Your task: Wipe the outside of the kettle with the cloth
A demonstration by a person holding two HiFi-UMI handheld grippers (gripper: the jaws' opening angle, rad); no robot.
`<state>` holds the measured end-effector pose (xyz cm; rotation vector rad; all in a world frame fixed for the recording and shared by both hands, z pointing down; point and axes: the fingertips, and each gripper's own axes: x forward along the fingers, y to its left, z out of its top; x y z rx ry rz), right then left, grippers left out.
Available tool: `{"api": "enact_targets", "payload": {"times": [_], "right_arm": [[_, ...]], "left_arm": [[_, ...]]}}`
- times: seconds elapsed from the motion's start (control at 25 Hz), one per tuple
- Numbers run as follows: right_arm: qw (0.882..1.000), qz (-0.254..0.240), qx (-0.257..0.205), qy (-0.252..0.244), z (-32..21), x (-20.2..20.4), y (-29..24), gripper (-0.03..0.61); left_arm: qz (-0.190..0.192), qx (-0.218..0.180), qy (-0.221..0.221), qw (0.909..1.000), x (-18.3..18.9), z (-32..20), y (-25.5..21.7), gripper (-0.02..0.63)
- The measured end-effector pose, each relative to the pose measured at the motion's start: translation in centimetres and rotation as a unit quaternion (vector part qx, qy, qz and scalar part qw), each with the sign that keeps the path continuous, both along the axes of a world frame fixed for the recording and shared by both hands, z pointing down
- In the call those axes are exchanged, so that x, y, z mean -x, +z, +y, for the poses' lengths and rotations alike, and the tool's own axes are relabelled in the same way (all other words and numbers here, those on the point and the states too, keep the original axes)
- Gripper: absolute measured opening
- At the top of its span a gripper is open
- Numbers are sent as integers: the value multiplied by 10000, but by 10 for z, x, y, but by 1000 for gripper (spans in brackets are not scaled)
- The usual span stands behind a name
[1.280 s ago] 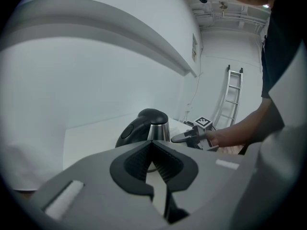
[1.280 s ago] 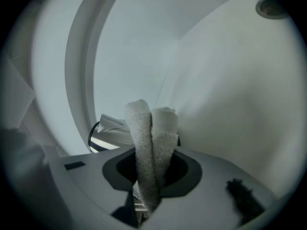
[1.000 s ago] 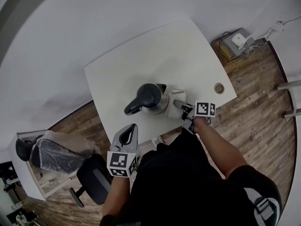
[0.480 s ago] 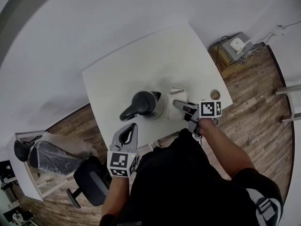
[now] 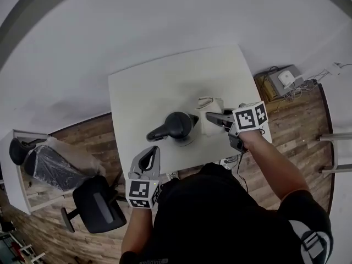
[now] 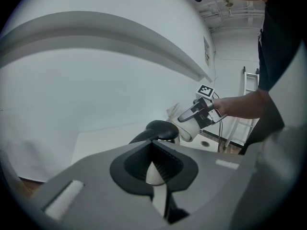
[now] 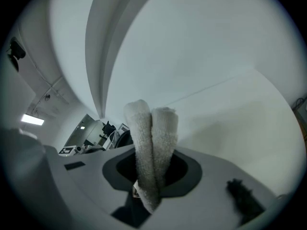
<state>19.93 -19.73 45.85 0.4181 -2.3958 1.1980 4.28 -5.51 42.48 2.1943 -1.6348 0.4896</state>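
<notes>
Cloth (image 7: 151,147) sits clamped in the right tongs (image 5: 209,115) just beside the kettle (image 5: 177,126); left tongs (image 5: 155,148) are closed, empty.

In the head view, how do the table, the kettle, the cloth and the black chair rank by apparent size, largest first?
Largest to smallest, as they look:
1. table
2. black chair
3. kettle
4. cloth
The chair stands on the floor, farther from the camera, so it may look smaller than it really is.
</notes>
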Motion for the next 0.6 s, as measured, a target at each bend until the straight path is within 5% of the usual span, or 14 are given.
{"api": "enact_targets", "payload": {"times": [0.28, 0.6], "right_arm": [[9921, 632, -190, -1071, -2, 24, 18, 92], [9893, 722, 296, -1235, -7, 28, 61, 92]], "left_arm": [[93, -12, -602, 9981, 4, 7, 3, 8], [36, 122, -1284, 9916, -6, 22, 8, 8]]}}
